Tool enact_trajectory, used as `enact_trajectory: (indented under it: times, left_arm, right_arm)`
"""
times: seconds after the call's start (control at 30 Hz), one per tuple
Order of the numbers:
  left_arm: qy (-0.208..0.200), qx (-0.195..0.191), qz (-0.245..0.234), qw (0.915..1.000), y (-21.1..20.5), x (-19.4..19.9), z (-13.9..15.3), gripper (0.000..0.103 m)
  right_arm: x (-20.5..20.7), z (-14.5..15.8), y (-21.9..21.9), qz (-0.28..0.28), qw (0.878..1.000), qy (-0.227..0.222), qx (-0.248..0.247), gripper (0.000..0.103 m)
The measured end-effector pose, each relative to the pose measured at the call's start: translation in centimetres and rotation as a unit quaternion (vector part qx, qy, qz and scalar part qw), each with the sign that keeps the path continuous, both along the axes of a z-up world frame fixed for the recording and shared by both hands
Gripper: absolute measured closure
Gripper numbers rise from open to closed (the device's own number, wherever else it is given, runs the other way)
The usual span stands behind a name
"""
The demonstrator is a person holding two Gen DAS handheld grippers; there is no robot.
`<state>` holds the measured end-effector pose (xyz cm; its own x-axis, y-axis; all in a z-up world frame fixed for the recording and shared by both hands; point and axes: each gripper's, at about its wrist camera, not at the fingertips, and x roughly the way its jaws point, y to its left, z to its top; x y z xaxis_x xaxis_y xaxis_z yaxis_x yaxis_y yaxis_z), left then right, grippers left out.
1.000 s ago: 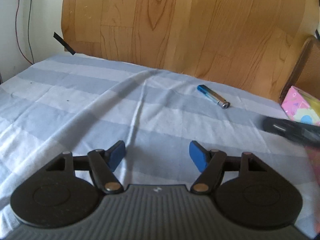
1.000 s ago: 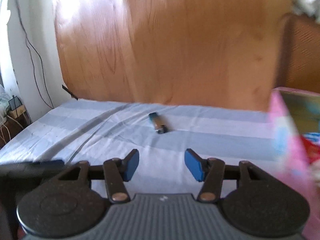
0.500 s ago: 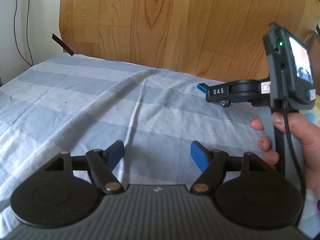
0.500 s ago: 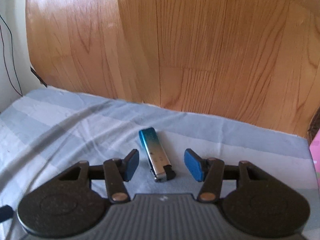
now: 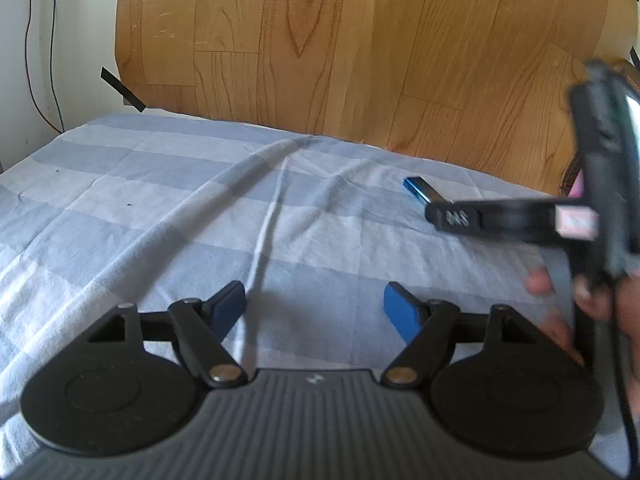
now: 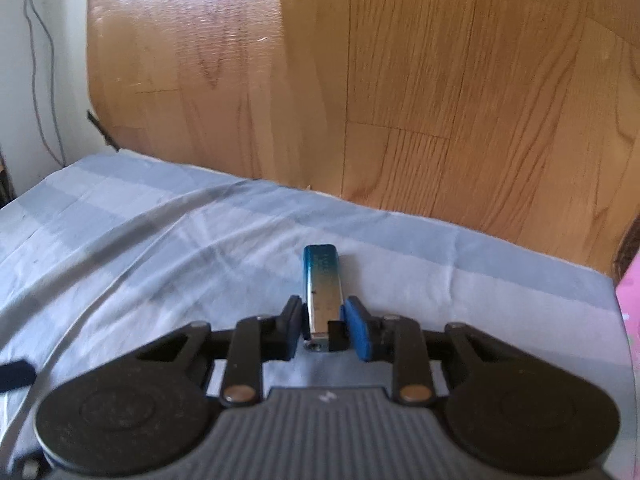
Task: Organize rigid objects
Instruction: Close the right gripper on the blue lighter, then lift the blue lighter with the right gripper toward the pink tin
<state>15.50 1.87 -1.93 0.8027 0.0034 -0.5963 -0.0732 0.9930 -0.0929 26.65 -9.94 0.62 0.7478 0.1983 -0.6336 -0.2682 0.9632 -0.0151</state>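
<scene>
The lighter [image 6: 323,288] is pinched at its metal end between the two pads of the right claw [image 6: 324,322], its blue end pointing straight ahead of the claw toward the wood-grain panel [image 6: 400,80], with the striped blue bedsheet [image 6: 140,248] beneath it. Over on the other side, the left claw [image 5: 314,310] hangs wide apart above the same sheet with nothing between its blue pads [image 5: 402,314]. From there the lighter shows ahead and to the right, its near end hidden behind the right claw's blurred black body, and the person's hand [image 5: 592,300] on the handle is blurred too.
</scene>
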Motion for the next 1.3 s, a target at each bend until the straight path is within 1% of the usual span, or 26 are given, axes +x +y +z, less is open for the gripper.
enact_trajectory:
  times: [0.2,0.43,0.63,0.73,1.0,1.07,1.2,1.27,1.3]
  left_arm:
    - [0.0,0.001,0.001,1.0,0.0,-0.1,0.0,0.024]
    - [0.0,0.009,-0.004,0.9999,-0.2,-0.1,0.0,0.024]
    - [0.001,0.025,-0.012,0.9996,-0.8,-0.3,-0.1,0.024]
    - [0.003,0.032,-0.013,0.9994,-0.9,-0.4,-0.1,0.024]
    - [0.009,0.052,-0.012,0.9985,-1.5,-0.5,-0.1,0.024]
    - [0.009,0.054,-0.011,0.9984,-1.6,-0.6,-0.1,0.024]
    - [0.01,0.056,-0.01,0.9984,-1.6,-0.6,-0.1,0.023]
    - [0.01,0.056,-0.011,0.9983,-1.6,-0.6,-0.1,0.023]
    - [0.01,0.057,-0.011,0.9983,-1.6,-0.6,-0.1,0.023]
  right_arm:
    - [-5.1,0.2,-1.5,0.011,1.0,0.0,0.01,0.078]
    - [-13.1,0.6,-4.5,0.017,1.0,0.001,0.015,0.078]
    - [-20.2,0.6,-7.1,0.003,1.0,-0.009,0.009,0.078]
    - [-23.0,0.5,-8.0,-0.006,1.0,-0.017,0.006,0.078]
    - [-27.5,0.5,-9.4,-0.031,0.999,-0.025,0.012,0.077]
    - [-27.8,0.4,-9.7,-0.034,0.999,-0.026,0.018,0.073]
    - [-28.0,0.3,-10.3,-0.035,0.998,-0.026,0.034,0.072]
    - [-28.1,0.3,-10.2,-0.032,0.998,-0.027,0.035,0.067]
    - [-28.3,0.3,-10.1,-0.032,0.998,-0.028,0.035,0.067]
